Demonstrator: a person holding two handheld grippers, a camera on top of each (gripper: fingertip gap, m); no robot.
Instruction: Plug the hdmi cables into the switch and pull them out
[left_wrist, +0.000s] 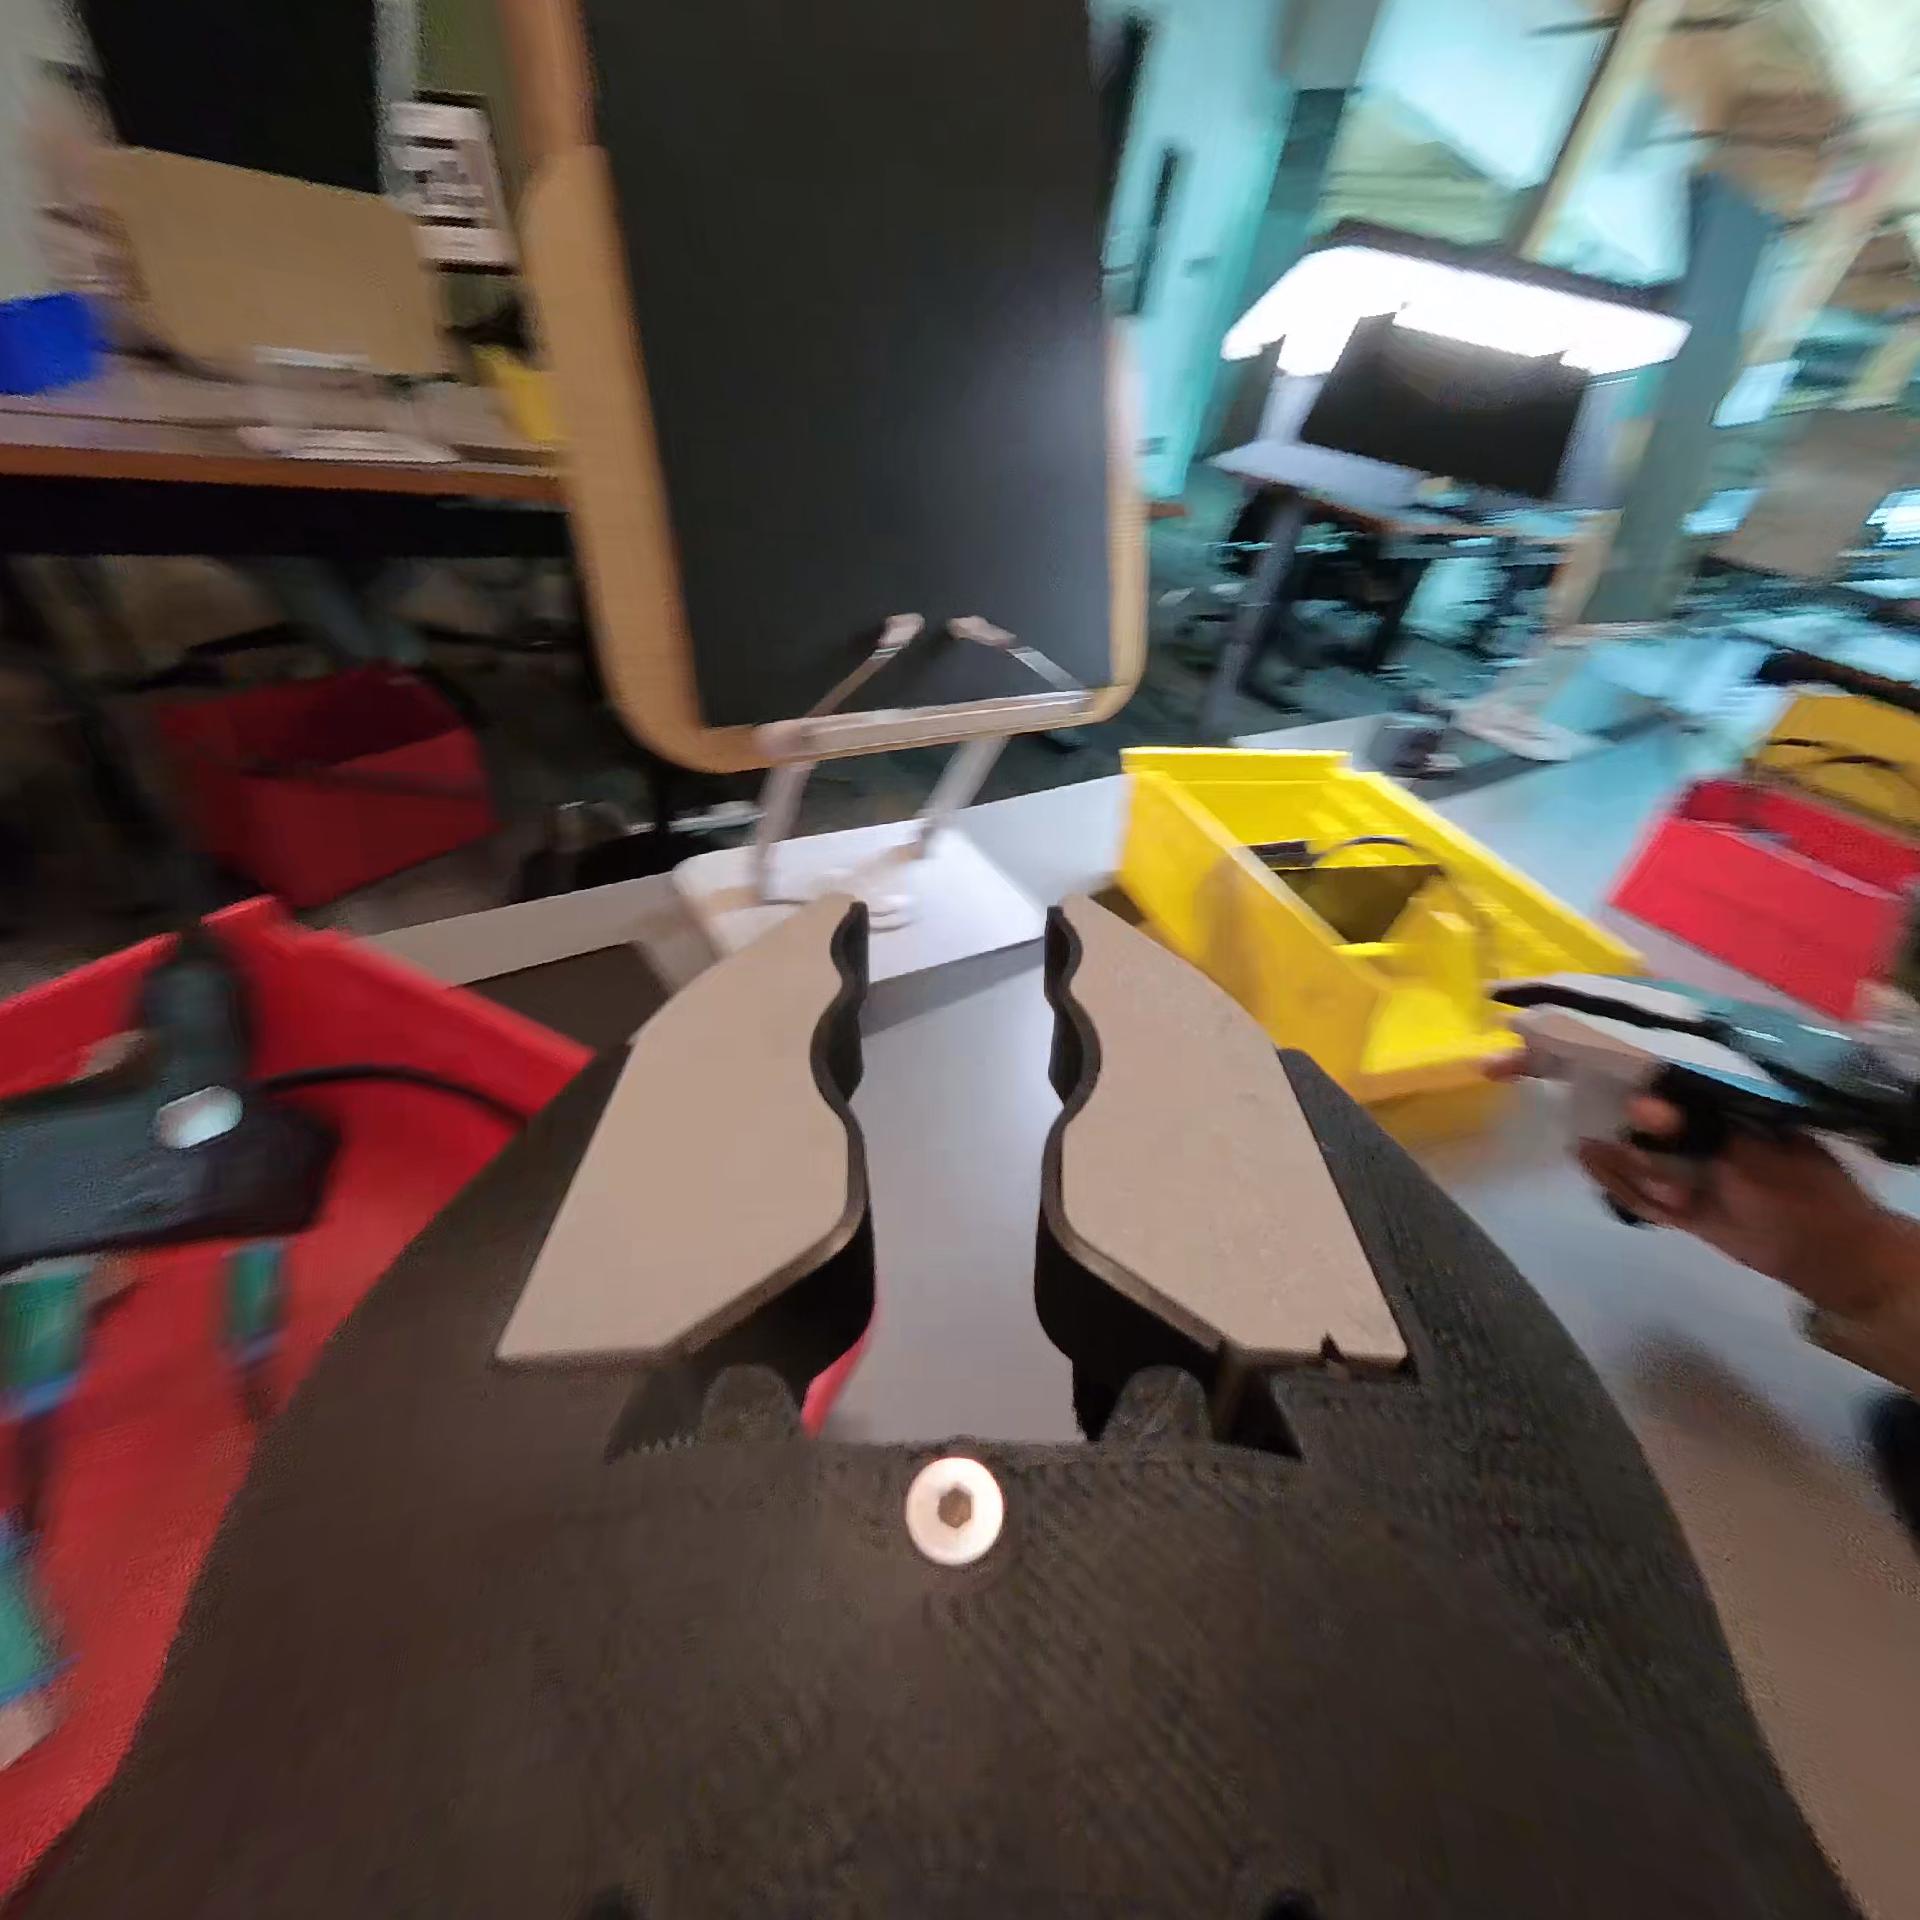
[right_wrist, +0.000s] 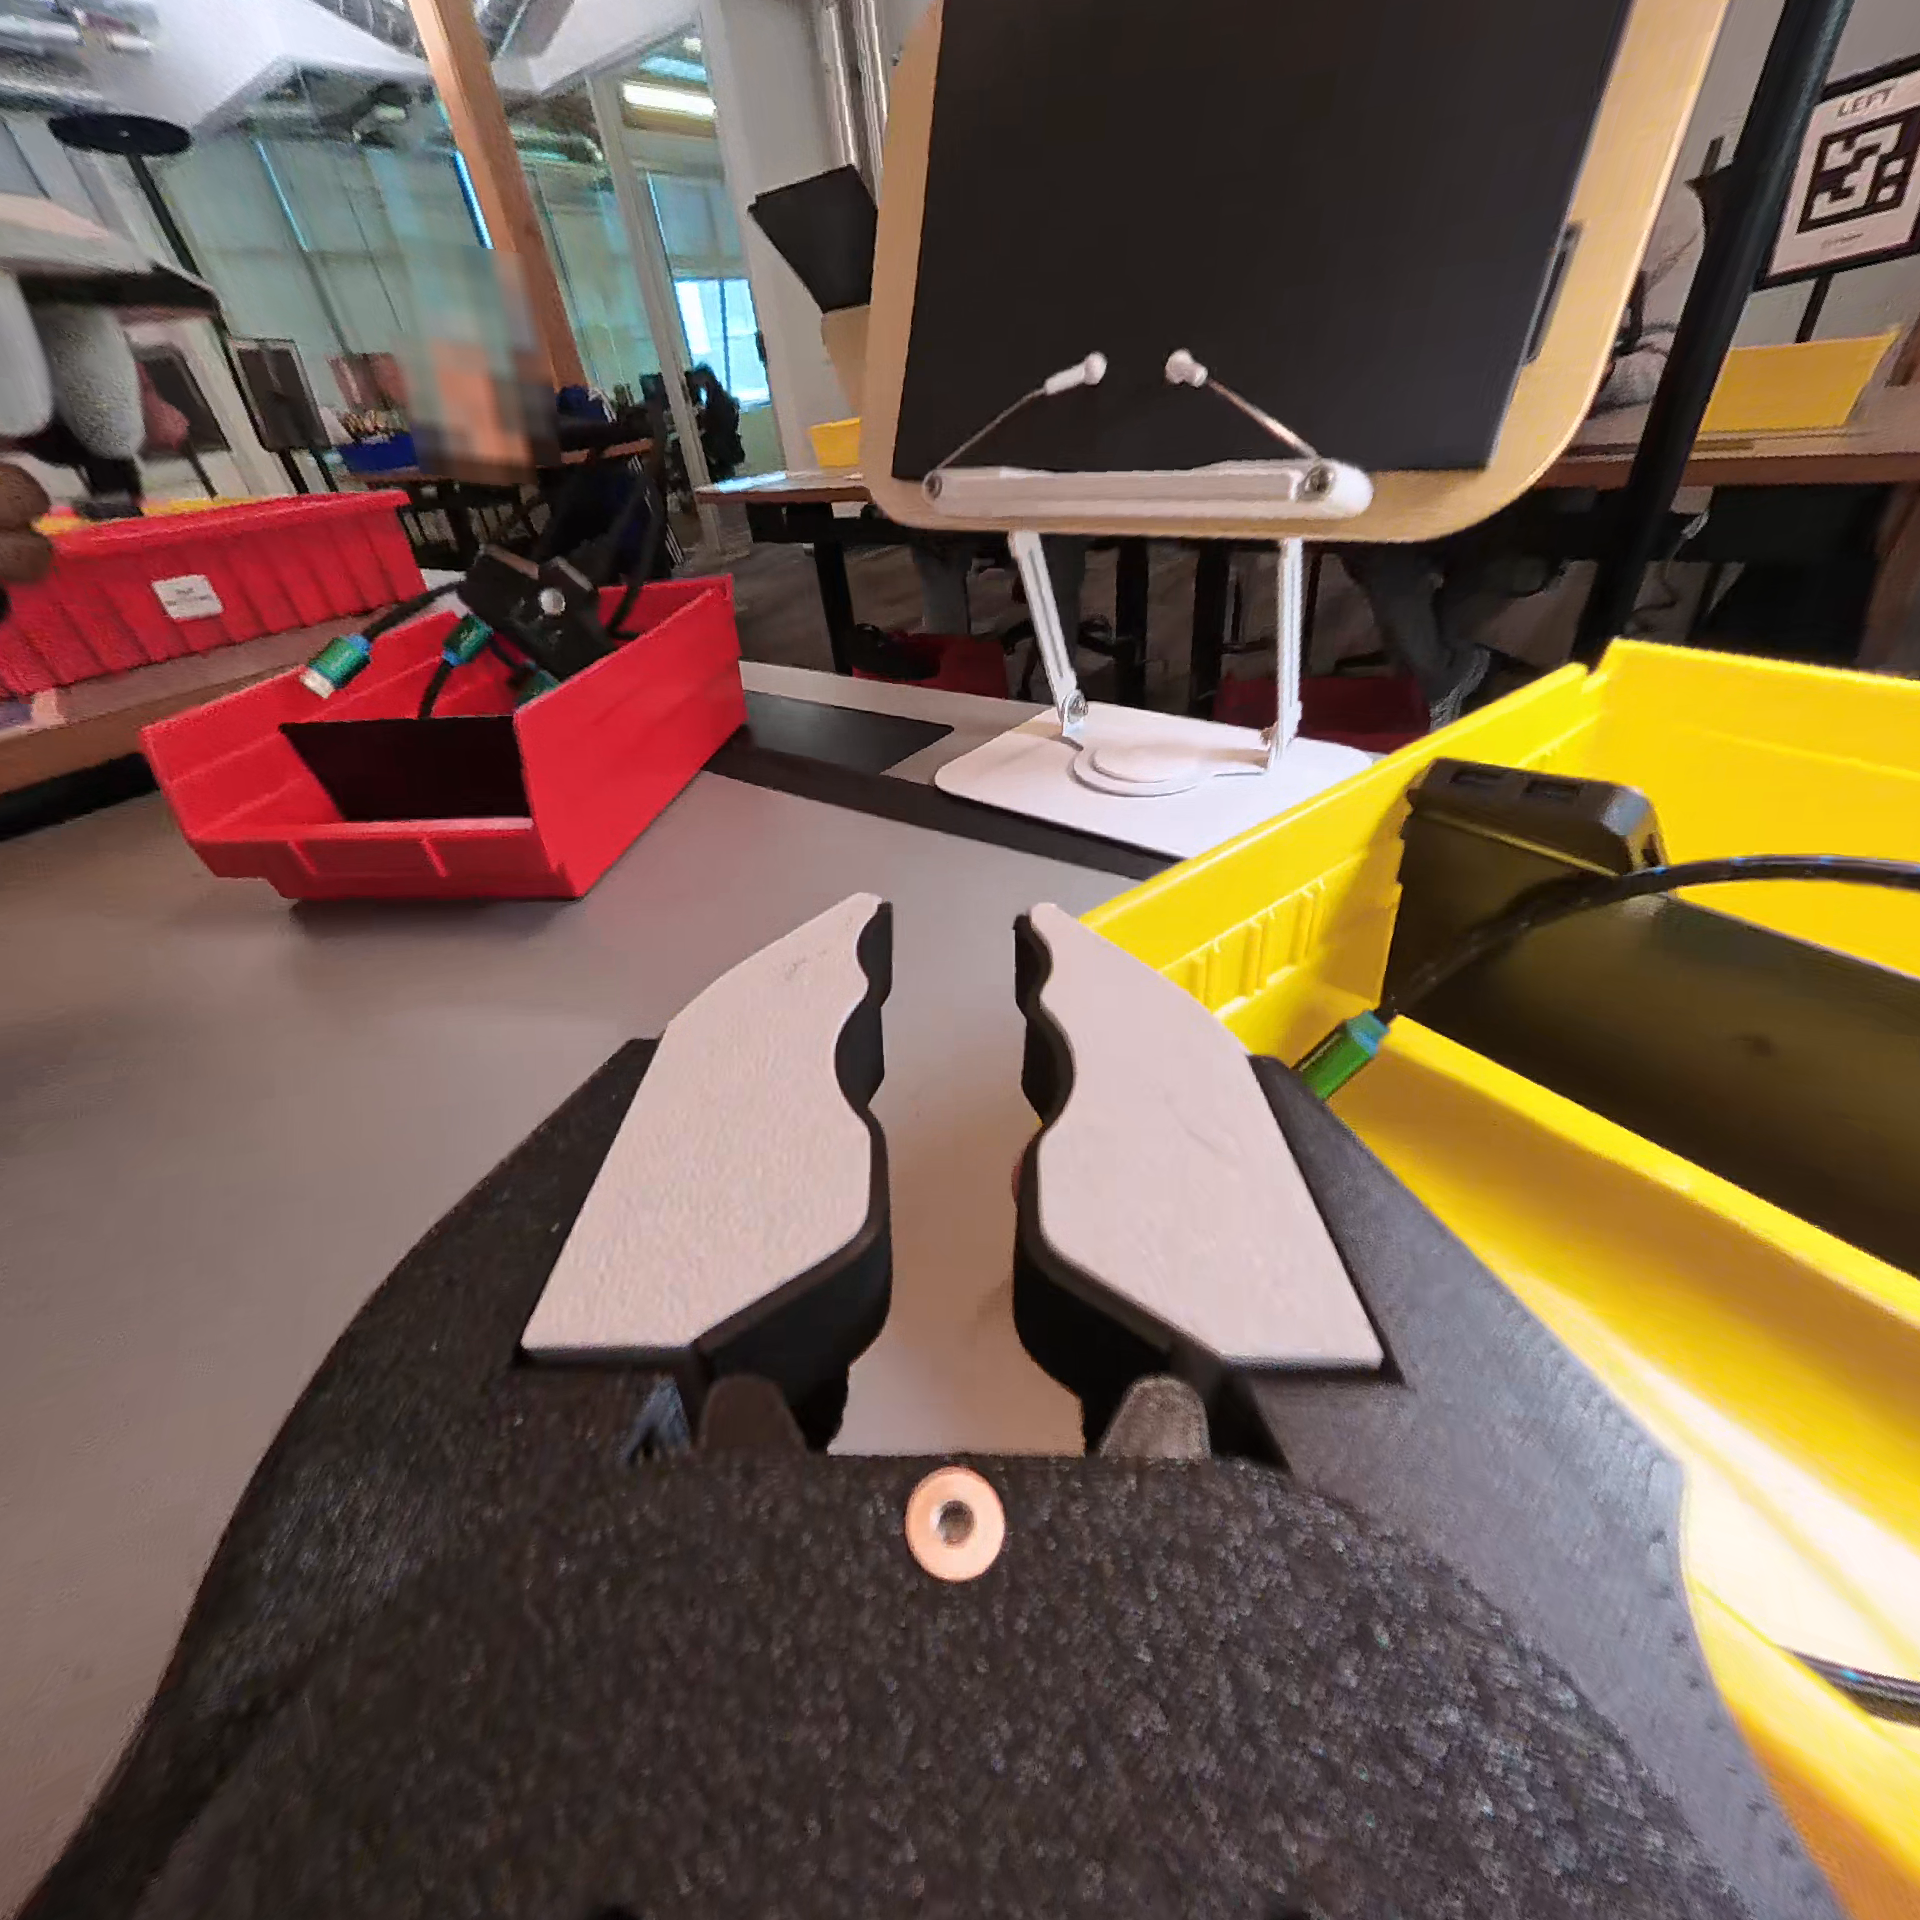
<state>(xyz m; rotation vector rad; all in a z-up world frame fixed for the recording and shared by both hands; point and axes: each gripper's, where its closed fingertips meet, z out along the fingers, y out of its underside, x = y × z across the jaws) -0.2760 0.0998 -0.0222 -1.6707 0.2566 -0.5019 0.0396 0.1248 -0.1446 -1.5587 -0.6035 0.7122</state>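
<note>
Right gripper (right_wrist: 951, 940) hangs narrowly parted, empty, beside the yellow bin (right_wrist: 1558, 1195). Left gripper (left_wrist: 954, 940), likewise parted, empty, sits by the red bin (left_wrist: 436, 1039).

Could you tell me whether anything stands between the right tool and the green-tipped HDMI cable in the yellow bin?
Yes. The right tool is open over the grey table, outside the yellow bin. The bin's near wall stands between it and the green plug inside.

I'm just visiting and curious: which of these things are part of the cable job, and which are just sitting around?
Part of the job:
black switch in the yellow bin
green-tipped cable beside it
switch with cables in the red bin

Just lying about:
tablet on white stand
far red bin
</note>
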